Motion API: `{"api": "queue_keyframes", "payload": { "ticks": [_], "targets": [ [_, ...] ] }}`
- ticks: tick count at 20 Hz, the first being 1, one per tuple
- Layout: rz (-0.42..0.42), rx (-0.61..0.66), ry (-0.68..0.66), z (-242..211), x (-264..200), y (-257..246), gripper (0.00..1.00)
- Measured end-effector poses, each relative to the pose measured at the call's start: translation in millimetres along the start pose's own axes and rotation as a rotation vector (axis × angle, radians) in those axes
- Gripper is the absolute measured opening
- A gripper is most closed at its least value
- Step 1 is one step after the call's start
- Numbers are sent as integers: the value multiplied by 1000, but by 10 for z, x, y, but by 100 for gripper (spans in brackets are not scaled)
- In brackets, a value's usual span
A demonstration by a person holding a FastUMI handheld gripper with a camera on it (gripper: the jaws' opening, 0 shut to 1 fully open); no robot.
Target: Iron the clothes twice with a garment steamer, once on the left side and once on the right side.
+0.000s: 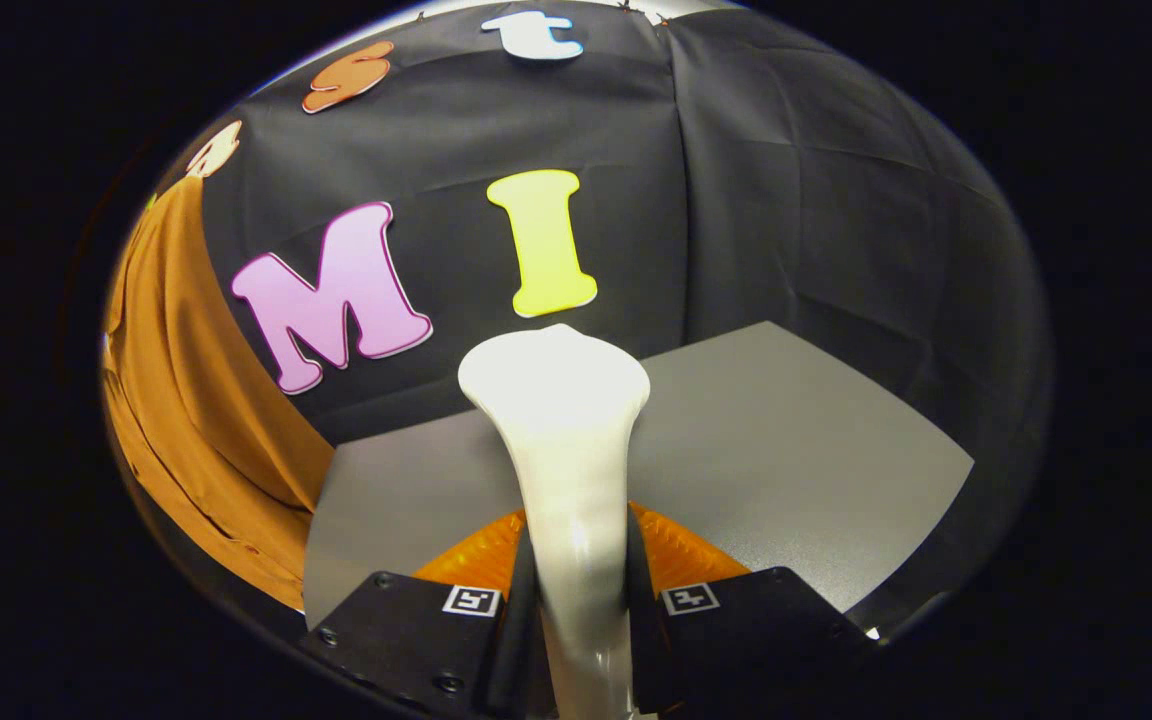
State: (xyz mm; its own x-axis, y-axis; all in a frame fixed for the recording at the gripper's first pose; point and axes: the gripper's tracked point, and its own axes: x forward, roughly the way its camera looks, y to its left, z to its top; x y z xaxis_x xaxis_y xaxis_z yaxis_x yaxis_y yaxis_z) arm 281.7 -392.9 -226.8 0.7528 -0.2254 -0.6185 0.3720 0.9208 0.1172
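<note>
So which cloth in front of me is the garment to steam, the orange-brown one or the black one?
The orange-brown garment, hanging in folds beyond the table, off to one side. The black cloth is the booth's flat wall. The gripper is shut on the white steamer.

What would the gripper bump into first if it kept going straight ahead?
Probably the black cloth wall. The gripper is shut on the white steamer, whose head leads, passing above the grey table. The orange garment hangs off to the side. Depth is hard to judge.
</note>
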Motion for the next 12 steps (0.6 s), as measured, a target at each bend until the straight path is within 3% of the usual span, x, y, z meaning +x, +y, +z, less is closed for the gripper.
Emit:
{"api": "queue_keyframes", "payload": {
  "ticks": [6,12],
  "targets": [
    [43,37,-191,287,-599,221,44],
    [134,-44,-373,479,-1327,951,43]
  ]
}}
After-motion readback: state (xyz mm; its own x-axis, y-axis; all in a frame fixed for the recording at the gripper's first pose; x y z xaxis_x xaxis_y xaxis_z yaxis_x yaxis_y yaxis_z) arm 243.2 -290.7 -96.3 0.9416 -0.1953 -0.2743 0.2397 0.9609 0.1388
